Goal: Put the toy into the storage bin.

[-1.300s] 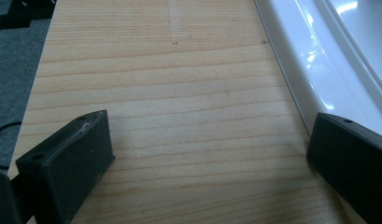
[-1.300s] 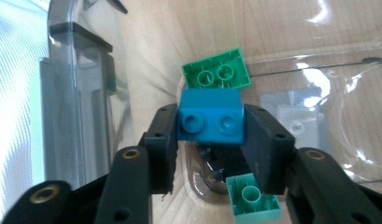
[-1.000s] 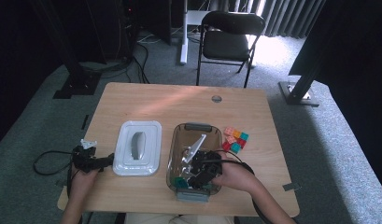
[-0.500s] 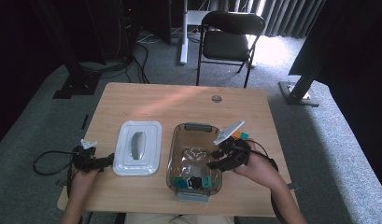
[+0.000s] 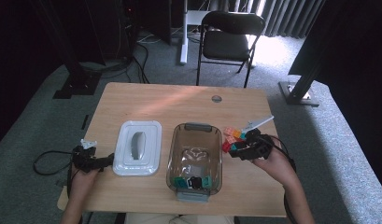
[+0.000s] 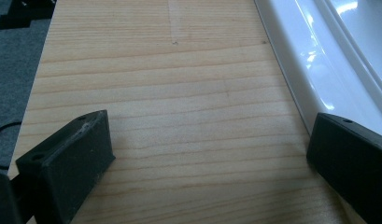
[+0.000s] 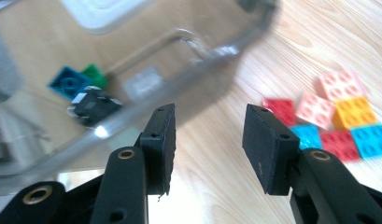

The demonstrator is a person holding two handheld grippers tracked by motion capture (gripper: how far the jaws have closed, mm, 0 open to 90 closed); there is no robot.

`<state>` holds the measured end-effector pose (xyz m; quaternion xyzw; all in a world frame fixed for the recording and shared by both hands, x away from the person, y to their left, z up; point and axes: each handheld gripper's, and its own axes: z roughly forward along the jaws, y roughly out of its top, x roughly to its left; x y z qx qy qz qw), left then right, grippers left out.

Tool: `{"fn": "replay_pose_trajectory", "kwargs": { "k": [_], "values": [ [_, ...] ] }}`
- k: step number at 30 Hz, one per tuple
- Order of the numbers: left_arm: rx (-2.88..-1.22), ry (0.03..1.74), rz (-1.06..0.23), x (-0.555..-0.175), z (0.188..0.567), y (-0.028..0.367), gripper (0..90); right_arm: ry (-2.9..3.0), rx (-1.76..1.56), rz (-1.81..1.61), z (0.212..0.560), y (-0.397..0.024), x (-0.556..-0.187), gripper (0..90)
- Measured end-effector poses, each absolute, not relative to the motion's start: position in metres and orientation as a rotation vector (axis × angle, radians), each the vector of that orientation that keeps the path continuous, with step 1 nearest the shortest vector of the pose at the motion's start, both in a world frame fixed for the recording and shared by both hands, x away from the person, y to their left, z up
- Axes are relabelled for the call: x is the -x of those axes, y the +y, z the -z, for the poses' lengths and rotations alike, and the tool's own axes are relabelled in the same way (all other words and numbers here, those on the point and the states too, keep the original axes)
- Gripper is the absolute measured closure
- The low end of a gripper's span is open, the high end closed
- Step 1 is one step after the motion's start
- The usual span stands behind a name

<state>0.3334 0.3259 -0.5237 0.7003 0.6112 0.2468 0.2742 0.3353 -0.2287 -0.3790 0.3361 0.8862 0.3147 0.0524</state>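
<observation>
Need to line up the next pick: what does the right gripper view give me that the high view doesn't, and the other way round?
Right gripper view alone: the right claw has its jaws apart with nothing between them, and the studs on each brick show. High view alone: the white lid, the left claw beside it, the chair. Both: the clear box with bricks already inside, the loose bricks beside it, the wooden table.

The high view looks down on the whole table (image 5: 146,100) from the near side. Both gripper views sit close above it, sharing the white lid (image 6: 319,51) and clear container (image 7: 188,60).
</observation>
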Motion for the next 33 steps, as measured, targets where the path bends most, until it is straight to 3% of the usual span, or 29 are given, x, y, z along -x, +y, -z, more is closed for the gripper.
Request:
{"fn": "replay_pose_trajectory", "kwargs": {
  "k": [14,24,33],
  "values": [
    [-1.883,1.644,-0.664,-0.333,0.524,0.326,0.8,2.556,-1.355,-0.878,0.429,-0.272,-0.373,53.5],
    [-1.883,1.644,-0.664,-0.333,0.524,0.326,0.8,2.599,-1.41,-0.833,0.461,-0.268,-0.389,52.8],
    [-1.883,1.644,-0.663,-0.333,0.524,0.326,0.8,2.61,-1.45,-0.764,0.48,-0.262,-0.405,46.0]
  ]
}}
